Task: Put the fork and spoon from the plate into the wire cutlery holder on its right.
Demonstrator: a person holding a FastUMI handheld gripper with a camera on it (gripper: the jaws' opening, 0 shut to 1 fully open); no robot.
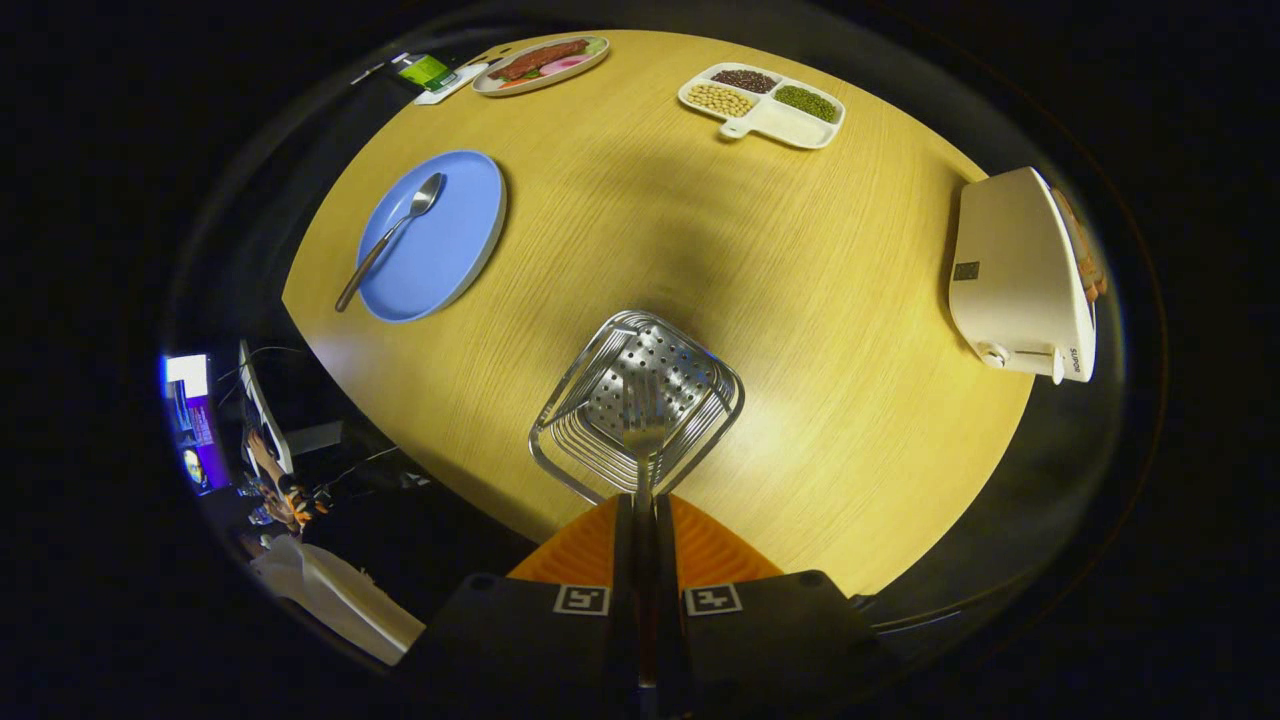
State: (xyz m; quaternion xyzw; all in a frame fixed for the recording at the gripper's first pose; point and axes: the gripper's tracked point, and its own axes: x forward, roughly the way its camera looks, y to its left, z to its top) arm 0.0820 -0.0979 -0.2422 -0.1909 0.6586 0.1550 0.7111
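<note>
My gripper [644,505] is shut on the fork [645,425], its handle pinched between the two fingers. The fork's tines point ahead, over the mouth of the wire cutlery holder [570,400], which stands on the wooden table just beyond the fingers. I look down into the holder and see its perforated metal bottom. Far off to the left of the holder lies the blue plate [455,240]. The spoon [390,238] rests on the plate, bowl toward the far side, its handle sticking out over the plate's near rim.
A white appliance [1020,275] sits at the table's right edge. At the far side stand a white divided dish [790,125] of beans and an oval plate [540,65] of food. The table [800,300] drops off just left of the holder.
</note>
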